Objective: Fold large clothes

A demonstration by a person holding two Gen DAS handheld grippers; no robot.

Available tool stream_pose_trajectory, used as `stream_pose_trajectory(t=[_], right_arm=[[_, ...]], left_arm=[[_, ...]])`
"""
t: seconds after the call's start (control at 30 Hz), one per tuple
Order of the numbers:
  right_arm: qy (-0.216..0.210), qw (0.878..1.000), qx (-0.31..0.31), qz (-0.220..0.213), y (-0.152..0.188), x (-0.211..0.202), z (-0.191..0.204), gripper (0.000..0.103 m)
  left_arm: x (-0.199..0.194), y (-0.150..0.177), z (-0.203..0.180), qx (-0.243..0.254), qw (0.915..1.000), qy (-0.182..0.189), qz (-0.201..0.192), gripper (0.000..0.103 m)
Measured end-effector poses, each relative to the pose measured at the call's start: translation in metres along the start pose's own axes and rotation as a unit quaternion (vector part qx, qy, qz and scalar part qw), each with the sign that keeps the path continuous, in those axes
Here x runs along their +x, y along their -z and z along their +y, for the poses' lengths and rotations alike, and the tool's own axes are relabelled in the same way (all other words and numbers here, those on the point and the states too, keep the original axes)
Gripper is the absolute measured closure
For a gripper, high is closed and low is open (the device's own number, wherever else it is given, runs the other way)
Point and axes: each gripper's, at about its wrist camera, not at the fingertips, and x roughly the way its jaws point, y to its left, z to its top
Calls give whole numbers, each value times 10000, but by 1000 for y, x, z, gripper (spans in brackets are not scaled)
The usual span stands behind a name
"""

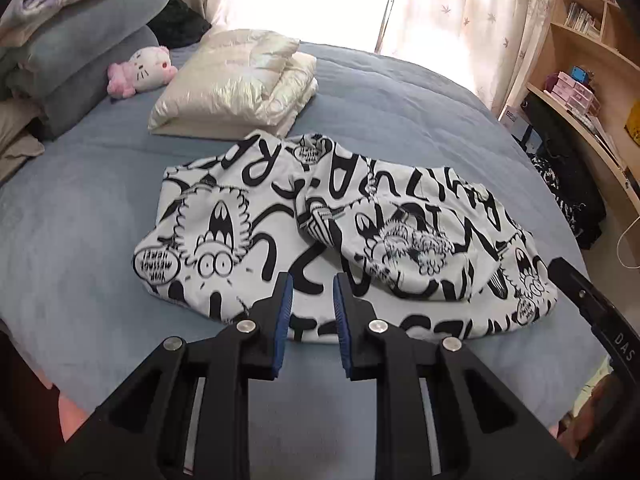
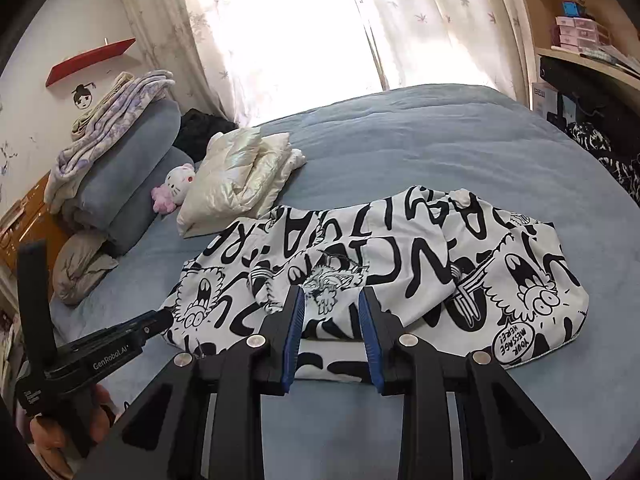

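Observation:
A white garment with black cartoon print [image 1: 320, 236] lies partly folded and rumpled on the blue bed [image 1: 80, 240]; it also shows in the right wrist view [image 2: 400, 280]. My left gripper [image 1: 313, 280] is open and empty, hovering above the garment's near edge. My right gripper [image 2: 330, 296] is open and empty, above the near edge of the garment too. The right gripper's body shows at the right edge of the left wrist view [image 1: 592, 304]. The left gripper's body shows at the lower left of the right wrist view [image 2: 100, 344].
A folded cream quilted item [image 1: 236, 84] lies behind the garment. A pink-and-white plush [image 1: 140, 70] sits by stacked grey bedding [image 1: 80, 52]. Wooden shelves [image 1: 592, 60] stand at the right. Curtains [image 2: 320, 20] hang behind the bed.

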Motion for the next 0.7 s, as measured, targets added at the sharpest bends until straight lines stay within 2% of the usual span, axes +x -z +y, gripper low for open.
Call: stream_pose_trajectory(t=[0.2,0.23,0.3,0.33,0.37,0.43,0.57,0.7], right_arm=[[-27,9998,-153,130,11,4,10,74],[-40,9997,-169,168,12,7,9,74],[-48,9995,-186,268,16,15,9,74],[-45,9993,-186,309,18,18,9,74],[-48,9992,-183,355,20,23,9,74],[-63,9990,-172,416,22,31,8,74],[-151,9984,-151,529,27,50,7,74],[-252,9977,-171,613,31,71,8,74]], left_arm=[[5,16,14,-181,9992,233,252,85],[9,19,17,-236,9988,294,320,82],[19,26,26,-472,9958,590,508,66],[23,29,29,-600,9937,740,584,51],[30,35,37,-852,9888,1023,672,46],[44,46,49,-1162,9818,1265,806,46],[74,61,65,-1484,9751,1334,963,46],[103,67,85,-2111,9592,1547,1067,46]])
